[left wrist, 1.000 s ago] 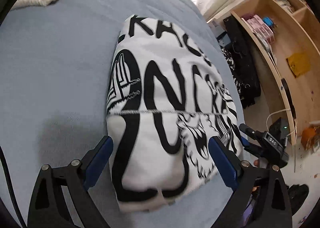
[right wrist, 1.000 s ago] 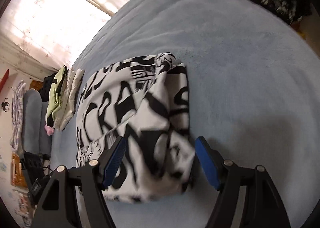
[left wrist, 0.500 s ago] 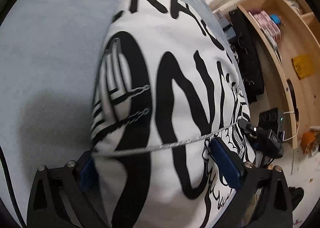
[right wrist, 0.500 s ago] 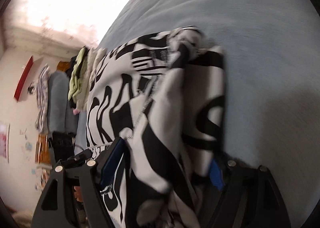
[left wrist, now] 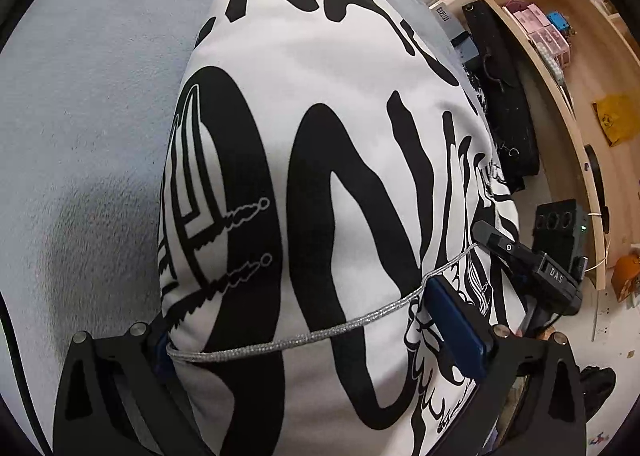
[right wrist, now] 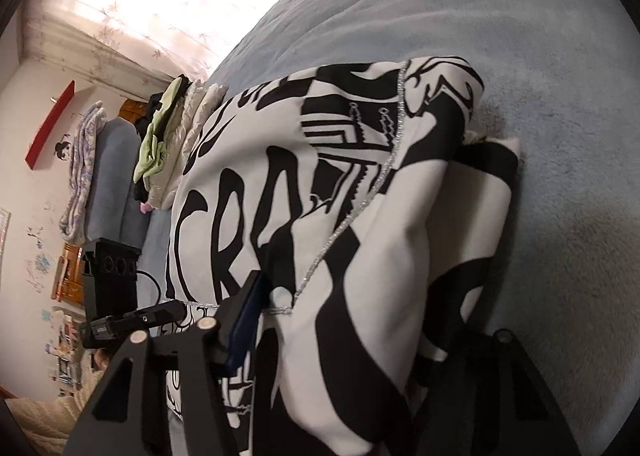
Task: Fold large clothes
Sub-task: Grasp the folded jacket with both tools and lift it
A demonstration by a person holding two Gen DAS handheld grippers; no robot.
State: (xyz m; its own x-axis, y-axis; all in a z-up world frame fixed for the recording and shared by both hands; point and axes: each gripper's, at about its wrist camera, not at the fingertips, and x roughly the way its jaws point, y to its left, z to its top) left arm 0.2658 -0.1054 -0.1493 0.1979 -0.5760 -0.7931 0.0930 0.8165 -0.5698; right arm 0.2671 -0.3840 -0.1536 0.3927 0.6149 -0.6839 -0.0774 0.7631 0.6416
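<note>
Left claw view alone shows shelves.

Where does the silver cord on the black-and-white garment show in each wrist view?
Left wrist: silver cord crosses the garment low, between the fingers.
Right wrist: cord runs diagonally from top centre down to the left finger.
Shared landmark: blue blanket.

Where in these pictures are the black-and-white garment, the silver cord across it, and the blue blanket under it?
black-and-white garment (left wrist: 320,104): left wrist view, on its white top face.
silver cord (left wrist: 320,334): left wrist view, midway along the cord.
blue blanket (right wrist: 520,36): right wrist view, bare stretch beyond the garment.
</note>
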